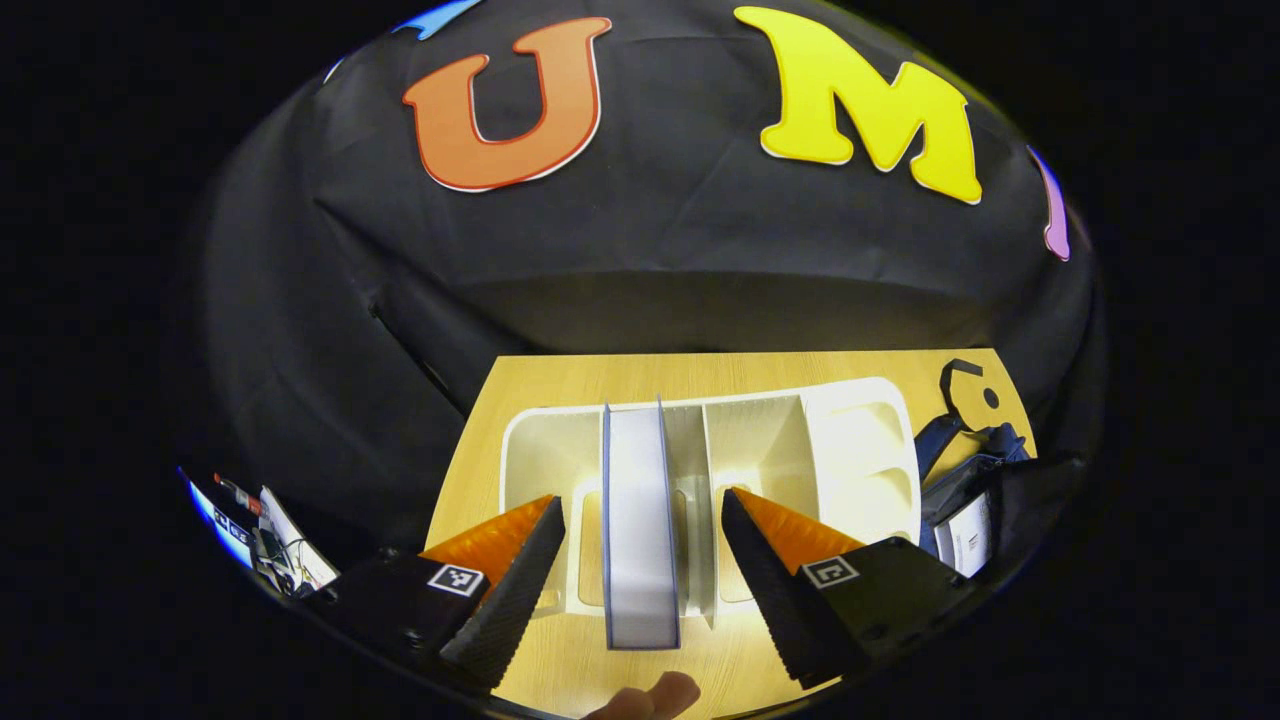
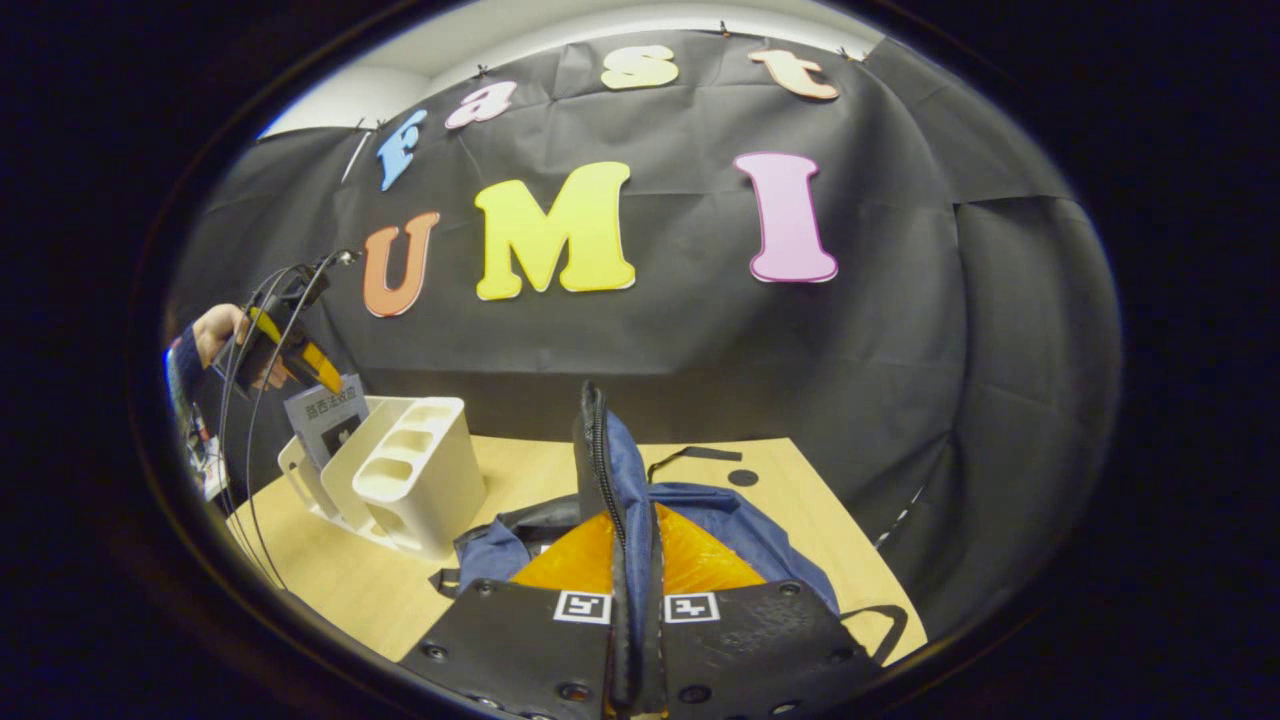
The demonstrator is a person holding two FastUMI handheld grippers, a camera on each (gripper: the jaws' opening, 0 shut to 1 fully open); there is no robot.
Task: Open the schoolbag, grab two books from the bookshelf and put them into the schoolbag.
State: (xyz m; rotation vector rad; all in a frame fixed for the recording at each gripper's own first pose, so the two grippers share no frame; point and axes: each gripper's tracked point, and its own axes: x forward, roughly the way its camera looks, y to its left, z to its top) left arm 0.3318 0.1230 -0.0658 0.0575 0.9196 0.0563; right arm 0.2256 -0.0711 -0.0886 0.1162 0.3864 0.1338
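A white bookshelf (image 1: 540, 450) stands on the wooden table, seen from above, with one thin book (image 1: 640, 520) upright in it. My left gripper (image 1: 640, 575) is open, one finger on each side of that book, neither pressing it. The blue schoolbag (image 1: 965, 480) lies right of the shelf. In the right gripper view my right gripper (image 2: 632, 545) is shut on the schoolbag's zipped flap edge (image 2: 600, 450), holding it up above the bag (image 2: 740, 520). Farther left, the left gripper (image 2: 290, 360) hovers over the book (image 2: 328, 418) in the bookshelf (image 2: 410, 480).
The shelf's right end has small stacked compartments (image 1: 865, 450). A black strap (image 2: 695, 455) and a dark round spot (image 2: 742, 477) lie on the table (image 2: 520, 470) behind the bag. Cables and clutter (image 1: 265, 545) sit beyond the table's left edge. A fingertip (image 1: 655, 695) shows below.
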